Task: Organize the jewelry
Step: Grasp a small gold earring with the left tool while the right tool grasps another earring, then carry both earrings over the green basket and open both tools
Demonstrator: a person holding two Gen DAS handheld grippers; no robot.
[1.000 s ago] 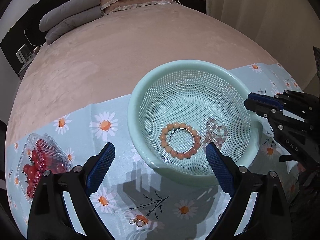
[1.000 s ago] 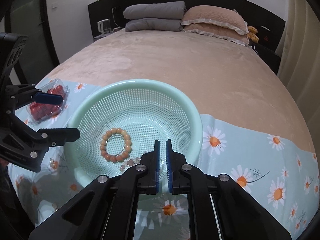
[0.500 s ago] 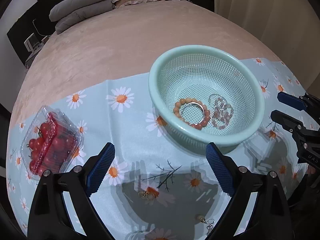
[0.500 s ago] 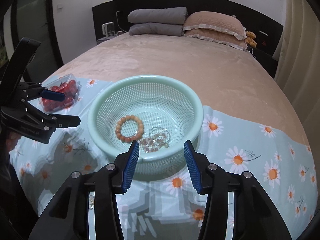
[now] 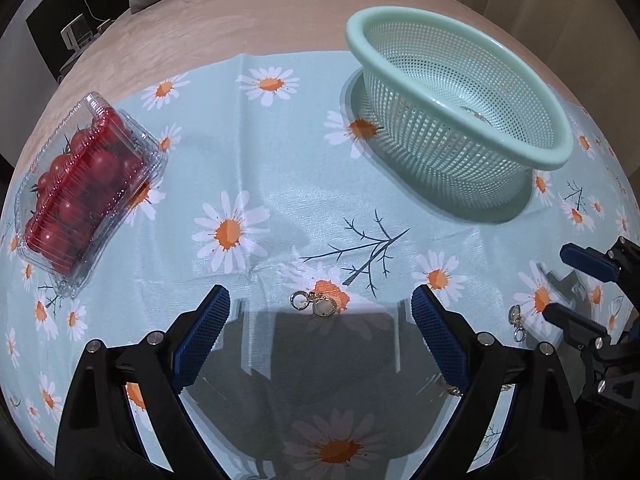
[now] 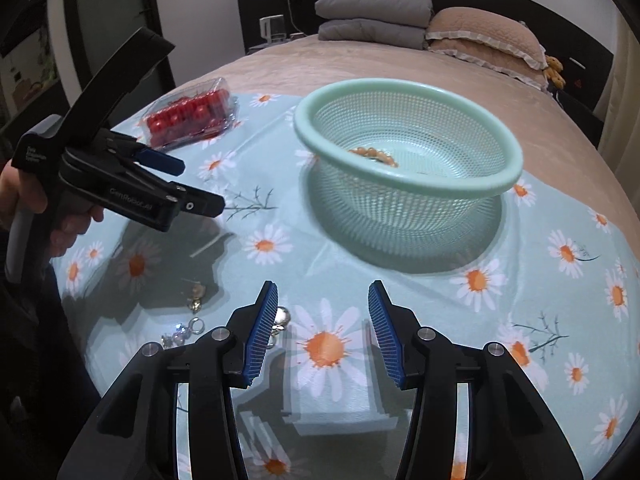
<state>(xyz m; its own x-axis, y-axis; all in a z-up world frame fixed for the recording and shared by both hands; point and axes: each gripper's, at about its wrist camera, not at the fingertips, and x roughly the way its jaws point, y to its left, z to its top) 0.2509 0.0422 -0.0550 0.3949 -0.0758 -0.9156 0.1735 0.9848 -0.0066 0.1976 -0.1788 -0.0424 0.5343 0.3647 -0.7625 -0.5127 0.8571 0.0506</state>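
Note:
My left gripper (image 5: pixel 319 300) is open, low over the daisy cloth, with a gold earring (image 5: pixel 322 306) lying between its fingertips and untouched. My right gripper (image 6: pixel 323 292) is open and holds nothing; a silver bead earring (image 6: pixel 282 316) lies by its left pad. Left of it lie a gold earring (image 6: pixel 196 294), a ring (image 6: pixel 196 325) and a crystal piece (image 6: pixel 176 334). The mint basket (image 6: pixel 400 178) holds an orange bead bracelet (image 6: pixel 374 154). In the right wrist view, the left gripper (image 6: pixel 202 184) hovers at the left, held by a hand.
A clear box of red tomatoes (image 5: pixel 84 188) lies at the cloth's left side. The basket (image 5: pixel 440 152) stands at the far right of the cloth, the right gripper (image 5: pixel 576 292) below it near a silver earring (image 5: pixel 516 320). Pillows and folded blankets (image 6: pixel 372 20) lie at the bed's head.
Both grippers drew back from the basket and sank toward the cloth. The right gripper's jaws went from shut to open. The loose earrings came into view between and beside the fingers.

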